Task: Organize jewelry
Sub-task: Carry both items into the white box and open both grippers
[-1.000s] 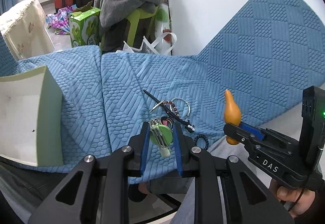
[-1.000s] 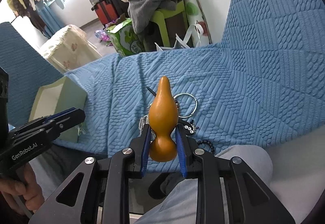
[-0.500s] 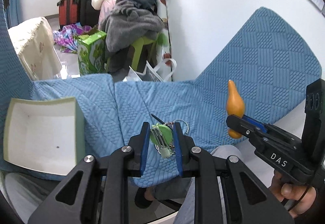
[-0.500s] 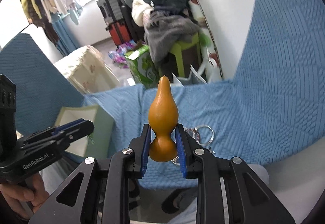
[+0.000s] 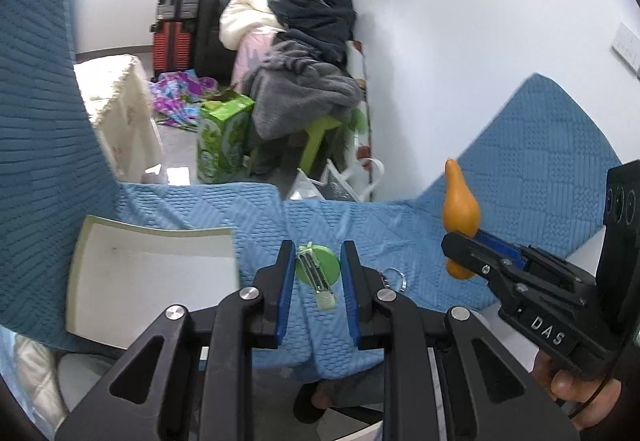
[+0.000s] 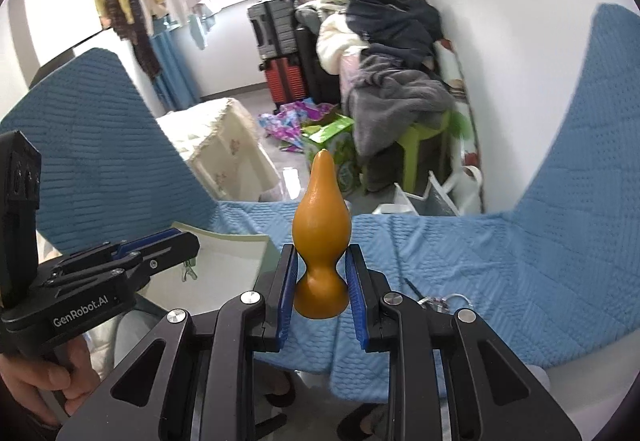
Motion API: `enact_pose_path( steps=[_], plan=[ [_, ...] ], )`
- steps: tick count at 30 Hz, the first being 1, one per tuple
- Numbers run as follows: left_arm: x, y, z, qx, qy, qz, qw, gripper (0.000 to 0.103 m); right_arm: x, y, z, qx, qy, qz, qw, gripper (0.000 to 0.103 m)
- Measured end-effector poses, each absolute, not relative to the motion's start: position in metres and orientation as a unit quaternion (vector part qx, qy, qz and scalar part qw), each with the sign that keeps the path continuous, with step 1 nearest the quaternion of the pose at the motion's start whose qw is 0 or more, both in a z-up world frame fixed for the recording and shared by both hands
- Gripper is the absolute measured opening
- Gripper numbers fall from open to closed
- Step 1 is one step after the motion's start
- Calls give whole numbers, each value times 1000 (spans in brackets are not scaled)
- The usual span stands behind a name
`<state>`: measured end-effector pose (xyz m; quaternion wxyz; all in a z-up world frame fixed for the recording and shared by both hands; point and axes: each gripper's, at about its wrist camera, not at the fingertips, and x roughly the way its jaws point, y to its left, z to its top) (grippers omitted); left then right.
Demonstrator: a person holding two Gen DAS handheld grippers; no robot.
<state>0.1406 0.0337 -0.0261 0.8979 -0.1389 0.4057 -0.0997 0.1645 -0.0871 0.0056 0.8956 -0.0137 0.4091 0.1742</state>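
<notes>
My left gripper [image 5: 317,261] is shut on a round green hair clip [image 5: 318,269] with a metal clasp, held above the blue quilted cloth [image 5: 360,217]. To its right, my right gripper [image 5: 460,241] is shut on the narrow waist of an orange gourd-shaped ornament [image 5: 460,201]. In the right wrist view that gripper [image 6: 321,273] holds the gourd [image 6: 322,221] upright, and the left gripper [image 6: 180,241] is at the left with the clip [image 6: 188,269] hanging under it. A small pile of jewelry with a metal ring [image 6: 444,299] lies on the cloth below. A pale green box [image 5: 152,273] sits open at the left.
The cloth drapes over the person's lap, with legs and a shoe [image 5: 312,401] below its edge. Beyond it are a green stool heaped with clothes [image 5: 304,89], a green carton [image 5: 224,137], suitcases [image 5: 176,17] and a white wall [image 5: 480,41].
Both grippers have risen away from the cloth, each still holding its object. The jewelry pile now looks smaller and lower, and more of the box and the room shows.
</notes>
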Motion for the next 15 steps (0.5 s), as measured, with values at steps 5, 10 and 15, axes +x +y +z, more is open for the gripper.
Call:
enact_pose_path(
  steps=[5,10,15],
  plan=[
    [143,67,-30,-141,401,-76,902,24,172,-51,-6,-24,416,193,888,22],
    [149,105,-54,-157,415,-51,895,24,183,-15,-31,-29,426,210,880,22],
    [161,141,-87,-164,436,-28,884,24,202,21,-74,-30,452,216,865,22]
  ],
)
